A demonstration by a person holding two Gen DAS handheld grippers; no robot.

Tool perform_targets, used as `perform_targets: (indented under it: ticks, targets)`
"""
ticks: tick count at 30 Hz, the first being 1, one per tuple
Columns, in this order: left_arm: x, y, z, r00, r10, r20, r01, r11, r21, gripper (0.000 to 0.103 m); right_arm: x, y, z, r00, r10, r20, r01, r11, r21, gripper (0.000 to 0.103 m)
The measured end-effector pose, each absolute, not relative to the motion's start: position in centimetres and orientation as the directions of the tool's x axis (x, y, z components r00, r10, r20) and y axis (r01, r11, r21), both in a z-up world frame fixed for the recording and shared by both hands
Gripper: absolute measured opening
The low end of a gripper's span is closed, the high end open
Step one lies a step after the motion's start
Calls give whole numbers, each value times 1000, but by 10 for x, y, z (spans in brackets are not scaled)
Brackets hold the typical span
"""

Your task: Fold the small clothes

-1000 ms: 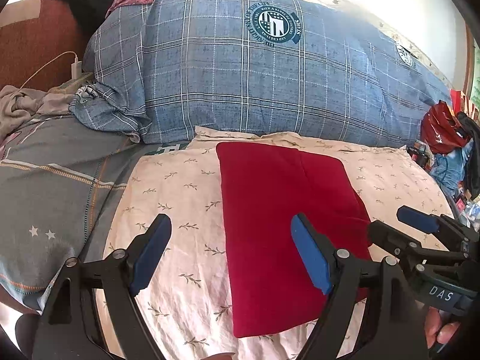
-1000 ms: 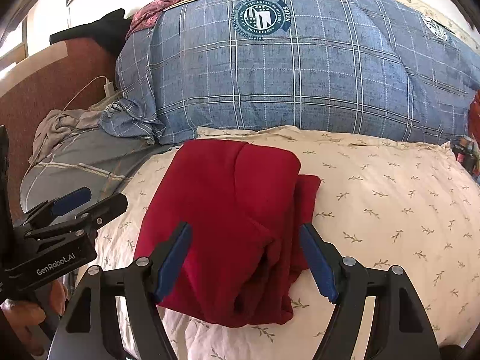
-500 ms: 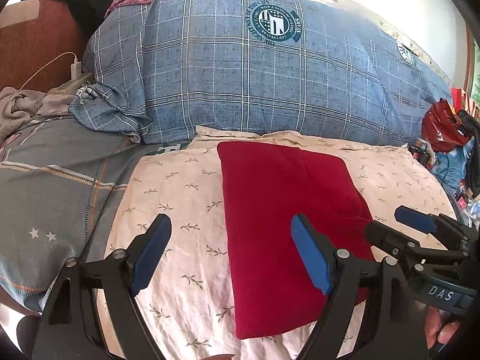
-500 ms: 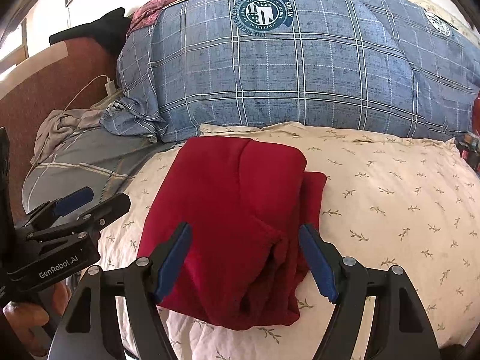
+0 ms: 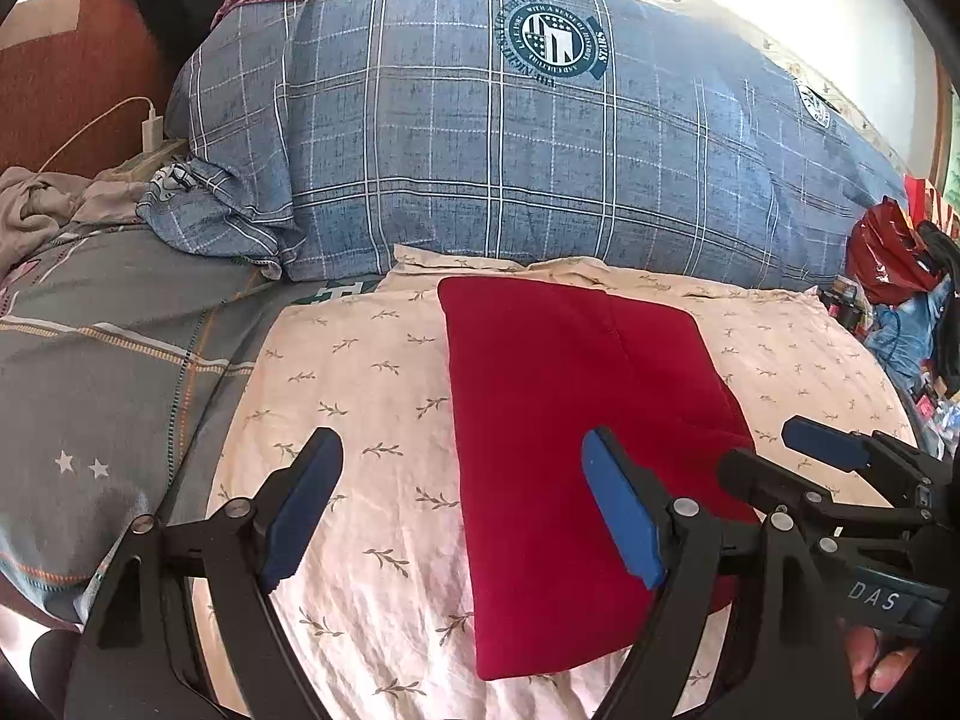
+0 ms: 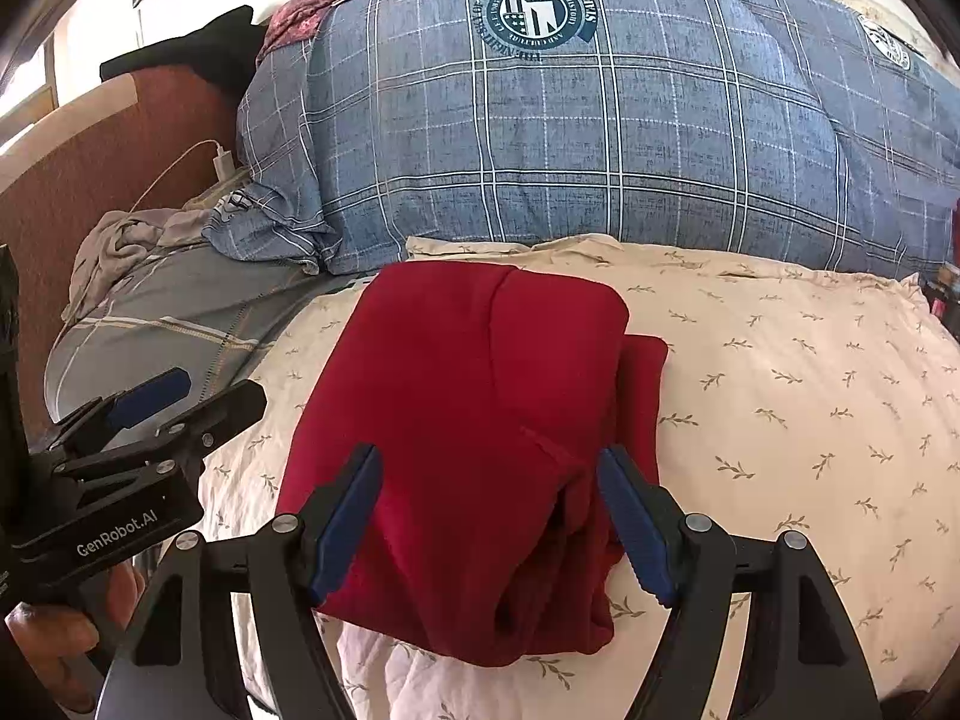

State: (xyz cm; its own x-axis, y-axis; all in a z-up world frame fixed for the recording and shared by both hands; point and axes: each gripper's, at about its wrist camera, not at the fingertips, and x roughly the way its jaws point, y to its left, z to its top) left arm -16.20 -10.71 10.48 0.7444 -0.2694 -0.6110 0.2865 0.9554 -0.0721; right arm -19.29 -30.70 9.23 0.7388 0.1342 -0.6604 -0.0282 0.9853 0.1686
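Observation:
A red garment (image 5: 570, 420) lies folded into a long rectangle on a cream leaf-print pillow (image 5: 360, 396). In the right wrist view the garment (image 6: 468, 420) shows stacked layers at its right and near edges. My left gripper (image 5: 459, 510) is open and empty, hovering over the garment's left edge; it also shows in the right wrist view (image 6: 180, 402) at the left. My right gripper (image 6: 489, 516) is open and empty above the garment's near end; it shows at the right of the left wrist view (image 5: 780, 462).
A big blue plaid pillow (image 5: 540, 150) lies behind the cream pillow. A grey bedsheet (image 5: 108, 360) and crumpled grey clothes (image 5: 42, 204) are at the left, with a white charger and cable (image 5: 150, 126). Red bags and clutter (image 5: 888, 258) sit at the right.
Both grippers have drawn back slightly from the garment; the right view shows a little more of its near edge. The garment has not moved.

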Motion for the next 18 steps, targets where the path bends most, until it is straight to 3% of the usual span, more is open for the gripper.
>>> perform_targets:
  ticks: [18]
  targets:
    - [-156, -108, 94, 732, -289, -617, 304, 949, -84, 82, -184, -304, 81, 716, 134, -685, -24, 986, 167, 76]
